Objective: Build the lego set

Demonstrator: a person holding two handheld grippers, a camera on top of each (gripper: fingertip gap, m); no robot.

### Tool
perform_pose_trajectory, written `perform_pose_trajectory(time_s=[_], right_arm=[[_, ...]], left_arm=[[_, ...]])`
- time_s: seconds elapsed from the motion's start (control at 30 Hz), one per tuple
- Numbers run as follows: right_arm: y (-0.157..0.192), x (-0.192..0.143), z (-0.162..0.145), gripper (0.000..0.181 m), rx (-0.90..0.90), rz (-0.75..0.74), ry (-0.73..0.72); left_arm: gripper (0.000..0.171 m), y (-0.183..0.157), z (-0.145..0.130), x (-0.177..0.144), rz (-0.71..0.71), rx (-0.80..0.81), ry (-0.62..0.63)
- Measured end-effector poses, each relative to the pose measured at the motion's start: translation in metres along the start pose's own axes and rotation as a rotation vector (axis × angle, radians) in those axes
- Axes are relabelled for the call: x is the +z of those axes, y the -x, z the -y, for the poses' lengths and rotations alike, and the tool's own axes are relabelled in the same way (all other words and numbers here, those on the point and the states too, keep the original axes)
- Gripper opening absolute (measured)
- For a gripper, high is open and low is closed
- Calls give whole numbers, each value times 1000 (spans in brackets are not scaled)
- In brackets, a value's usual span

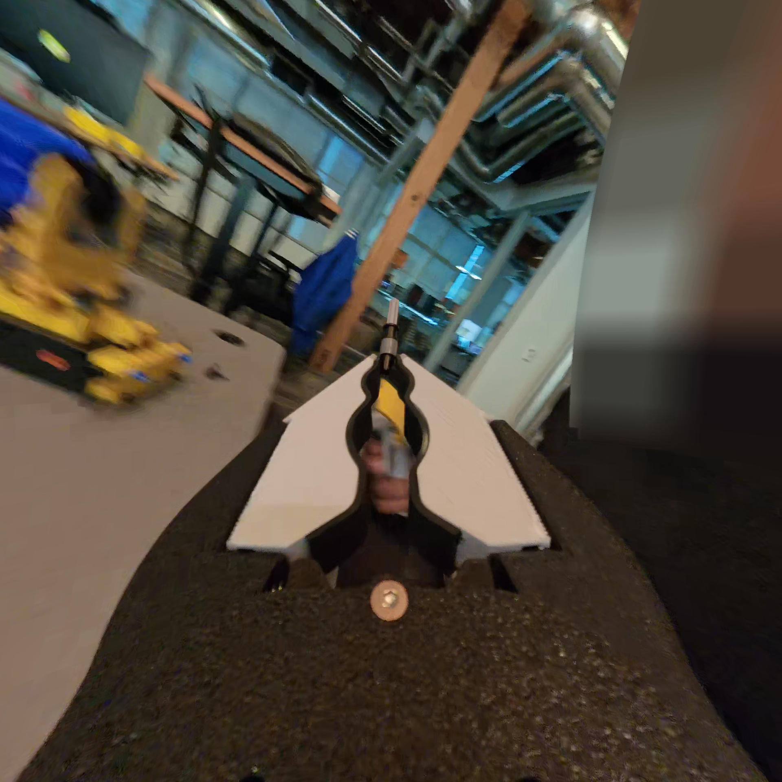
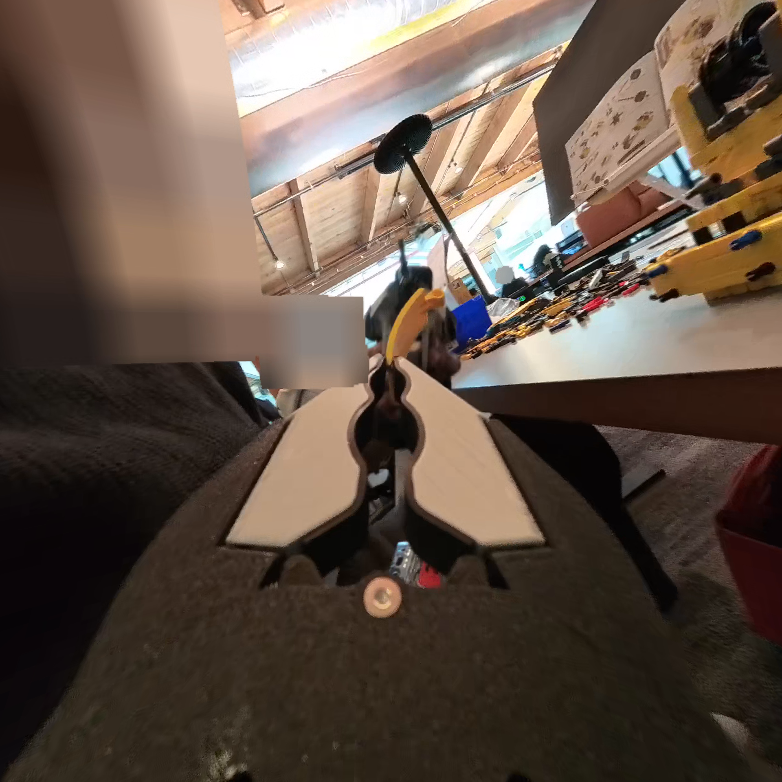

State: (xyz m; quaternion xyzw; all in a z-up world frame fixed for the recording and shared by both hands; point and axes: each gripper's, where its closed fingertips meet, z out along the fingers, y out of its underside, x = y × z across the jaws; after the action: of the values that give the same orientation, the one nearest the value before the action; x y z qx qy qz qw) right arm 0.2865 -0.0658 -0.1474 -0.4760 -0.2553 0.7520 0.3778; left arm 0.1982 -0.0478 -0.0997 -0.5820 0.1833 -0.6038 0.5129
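Your left gripper [image 1: 387, 364] has its jaws clamped on a slim grey-and-black pin [image 1: 390, 328]; its long axis runs straight out past the jaw tips, pointing forward and up. Your right gripper [image 2: 391, 366] is clenched on the lower end of a curved yellow piece [image 2: 408, 323], which arcs up and rightward from the jaws. Right of those jaws lies the worktop [image 2: 613, 351], carrying a yellow brick-built model [image 2: 719, 237] and scattered small parts [image 2: 563, 304].
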Motion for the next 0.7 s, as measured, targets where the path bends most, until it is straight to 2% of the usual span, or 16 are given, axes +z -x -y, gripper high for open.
perform_pose_trajectory(time_s=[0.1, 0.2, 0.27, 0.43, 0.7], right_arm=[[0, -7, 9, 2, 63, 69, -30], [-2, -16, 8, 3, 84, 95, -6], [-2, -16, 0, 2, 74, 106, 47], [-3, -18, -5, 2, 130, 144, 60], [-2, -18, -10, 1, 125, 148, 80]], left_arm=[[5, -14, -57, 20, -68, -189, 72], [5, -9, -88, 26, -62, -244, 134], [5, -2, -91, 25, -57, -257, 142], [5, 9, -79, 16, -39, -256, 116], [5, 7, -82, 14, -84, -308, 142]])
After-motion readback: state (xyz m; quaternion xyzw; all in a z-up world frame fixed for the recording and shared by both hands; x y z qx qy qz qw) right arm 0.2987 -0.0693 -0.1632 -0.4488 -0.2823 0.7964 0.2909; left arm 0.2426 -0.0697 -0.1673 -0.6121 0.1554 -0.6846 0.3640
